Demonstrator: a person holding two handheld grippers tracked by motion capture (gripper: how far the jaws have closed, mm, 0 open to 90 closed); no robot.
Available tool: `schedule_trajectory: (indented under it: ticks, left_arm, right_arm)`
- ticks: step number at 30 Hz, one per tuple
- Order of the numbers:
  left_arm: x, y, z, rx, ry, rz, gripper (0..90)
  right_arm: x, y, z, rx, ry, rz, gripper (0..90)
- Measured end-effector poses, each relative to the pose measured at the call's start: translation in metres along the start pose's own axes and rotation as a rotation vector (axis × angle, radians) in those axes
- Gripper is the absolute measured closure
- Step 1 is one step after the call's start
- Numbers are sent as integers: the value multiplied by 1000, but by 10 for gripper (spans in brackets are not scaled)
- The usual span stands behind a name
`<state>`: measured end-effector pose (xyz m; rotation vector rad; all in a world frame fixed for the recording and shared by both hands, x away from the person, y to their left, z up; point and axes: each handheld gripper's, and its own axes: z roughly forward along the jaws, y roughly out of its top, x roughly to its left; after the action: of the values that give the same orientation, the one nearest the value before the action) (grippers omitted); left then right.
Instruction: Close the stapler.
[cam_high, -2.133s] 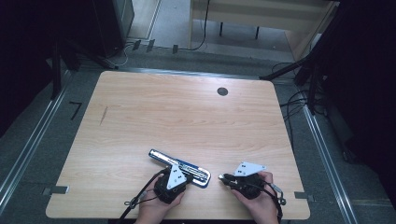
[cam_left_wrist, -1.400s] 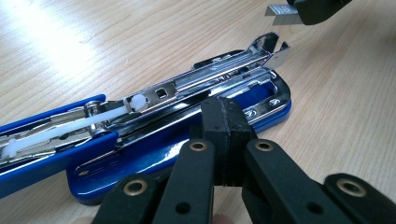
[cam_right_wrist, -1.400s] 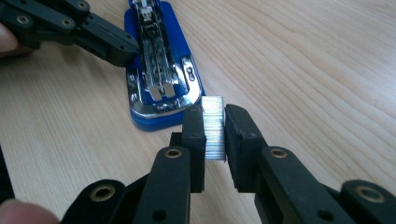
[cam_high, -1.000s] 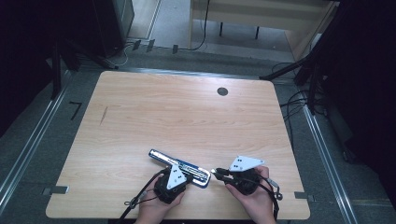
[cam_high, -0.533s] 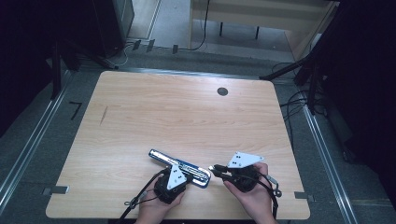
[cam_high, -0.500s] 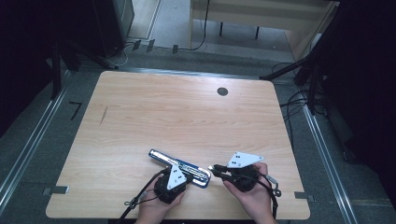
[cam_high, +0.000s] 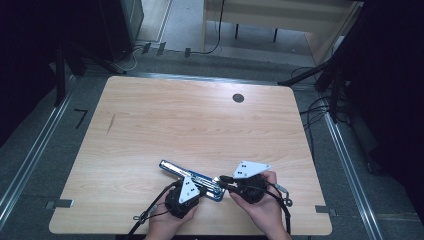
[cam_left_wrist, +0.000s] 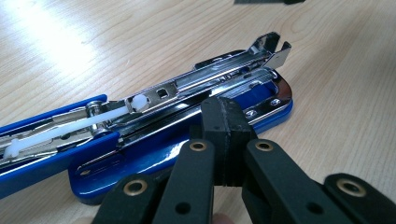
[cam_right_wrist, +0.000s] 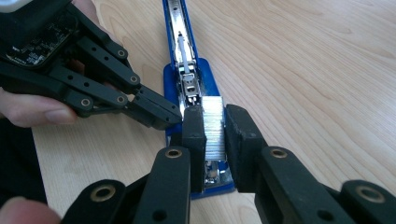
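Blue plastic and chrome: stapler (cam_high: 172, 168) lying flat on the worktop (cam_high: 200, 125), close to the near edge and about at its middle, slanting from far-left to near-right. Opened wide, with the magazine rail bare and the white pusher rod visible in the left gripper view (cam_left_wrist: 163, 154).

Left claw (cam_left_wrist: 224, 116) clenched with nothing between the pads, tips resting against the blue base next to the rail; same place as two seconds ago. Seems to serve only for keeping the stapler steady.

Right claw (cam_right_wrist: 215, 135) grasping a strip of staples (cam_right_wrist: 213, 116), pads pressing on both sides of it. Two seconds ago well apart from the stapler, towards the near-right corner; now brought leftwards, tips (cam_high: 222, 179) just above the near-right end of the stapler. In the right gripper view the strip hanging over the open channel (cam_right_wrist: 187, 79), roughly along it, not yet lying inside as far as can be judged.

Meaning for the work: carrying probably finished, loading about to begin. Next need, most likely: lowering the strip straight into the rail, legs downward, then releasing. Risk: strip tilting or breaking if pushed in crooked.
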<state>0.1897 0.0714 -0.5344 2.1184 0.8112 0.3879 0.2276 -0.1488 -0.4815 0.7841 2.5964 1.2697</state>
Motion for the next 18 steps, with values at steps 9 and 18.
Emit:
schedule_trajectory:
  ticks: [9, 18]
  left_arm:
    - [0, 0, 0, 0, 2, 1, 900]
    - [0, 0, 0, 0, 1, 3, 900]
  right_arm:
    - [5, 7, 17, 28, 15, -18, 800]
    - [6, 7, 26, 42, 19, -23, 800]
